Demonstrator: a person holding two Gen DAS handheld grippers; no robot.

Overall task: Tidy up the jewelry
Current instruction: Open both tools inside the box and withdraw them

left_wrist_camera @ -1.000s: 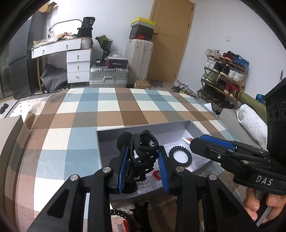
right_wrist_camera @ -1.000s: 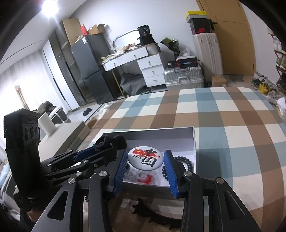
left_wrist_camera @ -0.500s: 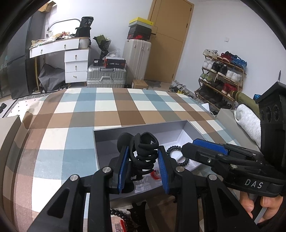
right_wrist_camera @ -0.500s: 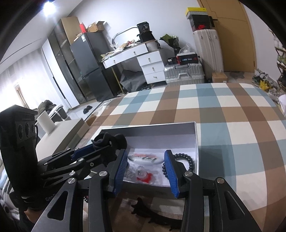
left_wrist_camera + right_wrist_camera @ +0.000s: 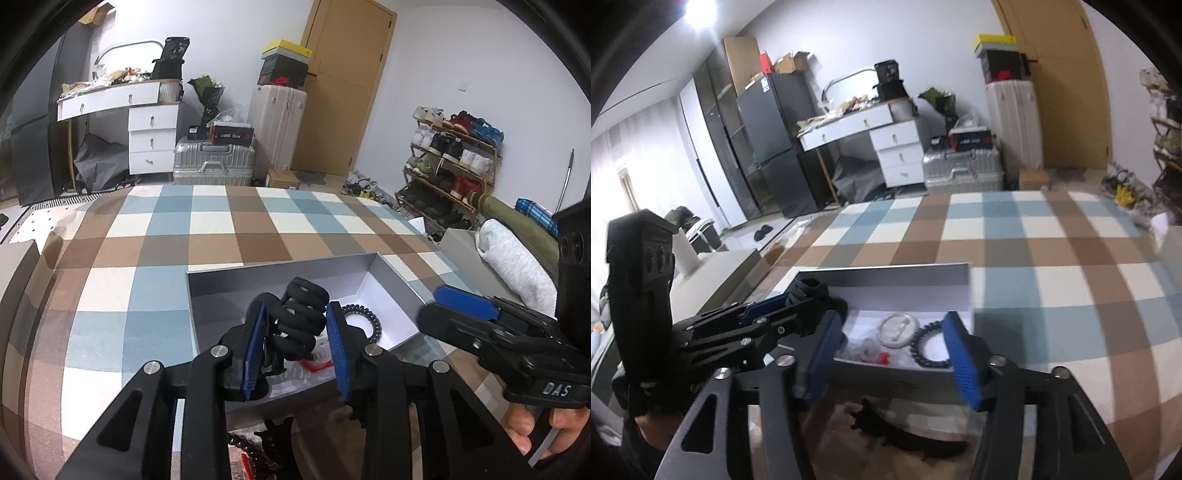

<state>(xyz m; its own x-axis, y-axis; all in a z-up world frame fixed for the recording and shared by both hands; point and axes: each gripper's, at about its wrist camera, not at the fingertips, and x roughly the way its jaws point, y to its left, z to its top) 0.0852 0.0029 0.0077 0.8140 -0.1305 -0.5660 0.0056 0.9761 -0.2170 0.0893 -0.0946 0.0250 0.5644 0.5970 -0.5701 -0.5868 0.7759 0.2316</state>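
While I hold the left gripper (image 5: 295,343) over the grey box (image 5: 391,269), its fingers (image 5: 253,350) are clenched on a black claw hair clip (image 5: 301,321), which hangs above the left part of the box interior. Just right of it, on the box floor, lie a black coil hair tie (image 5: 364,321) and a small red piece (image 5: 314,365).

Risk 1: the clip is gripped across its curved teeth. I judge that uneven pad contact could let it rotate or spring out on release and land outside the box.

Risk 2: a black clip (image 5: 908,439) lies on the checked bed cover (image 5: 1071,258), in front of the box's near wall. A low approach by either gripper could push it further off.

Further right, the right gripper (image 5: 894,354) is opening, with nothing between its fingers (image 5: 960,362). Beyond them, inside the box, a white round badge (image 5: 899,329) rests beside a dark bead bracelet (image 5: 932,345).

Pose: both grippers point forward and down toward the box, side by side. A hand (image 5: 532,432) holds the right unit's handle.
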